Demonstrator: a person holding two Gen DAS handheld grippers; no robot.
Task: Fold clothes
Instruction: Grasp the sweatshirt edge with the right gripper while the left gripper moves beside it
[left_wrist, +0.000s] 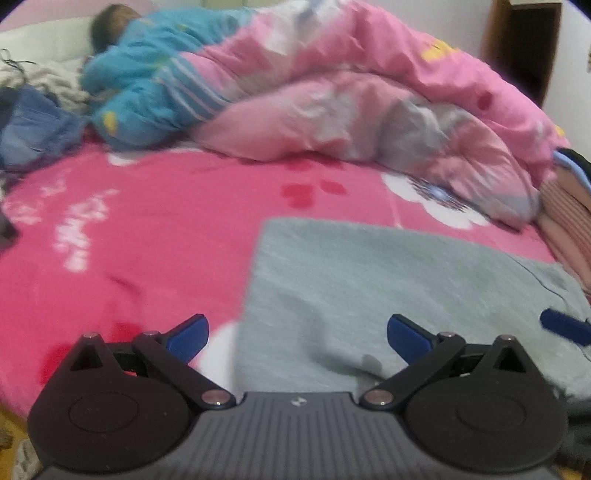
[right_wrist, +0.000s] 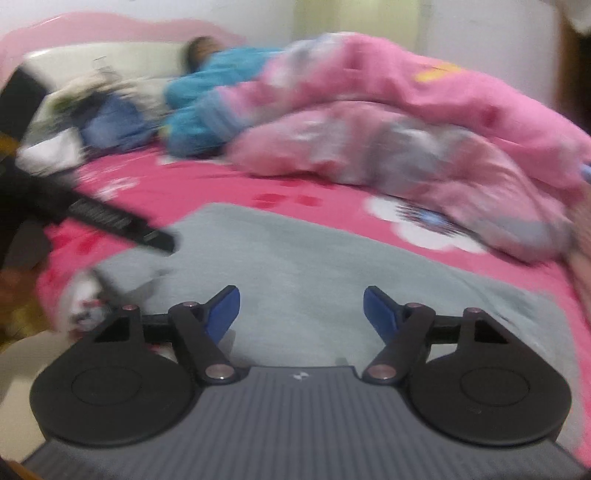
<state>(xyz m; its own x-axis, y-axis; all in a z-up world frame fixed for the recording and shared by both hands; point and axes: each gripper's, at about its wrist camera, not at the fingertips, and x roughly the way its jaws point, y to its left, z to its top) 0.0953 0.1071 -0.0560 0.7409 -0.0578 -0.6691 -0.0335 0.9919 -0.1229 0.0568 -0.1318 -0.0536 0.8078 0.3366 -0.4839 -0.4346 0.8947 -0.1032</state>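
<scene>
Pink bed sheet (left_wrist: 147, 229) w/ flower print carries one grey garment (left_wrist: 369, 280), spread flat near the bed's front edge. Your left tool (left_wrist: 297, 334) sits at the garment's left edge, fingers wide, holding nothing; your right tool (right_wrist: 301, 314) is over the garment's near middle, also wide and empty. So cloth lies right of and ahead of the left tool, straight ahead of the right. Its long axis looks to run left-right, tho blur limits that. Beyond the garment: one rumpled pink quilt (left_wrist: 369, 110), one person lying down (left_wrist: 147, 74). Right of the garment: a stack of folded cloth (left_wrist: 565, 206). Two tools total.
</scene>
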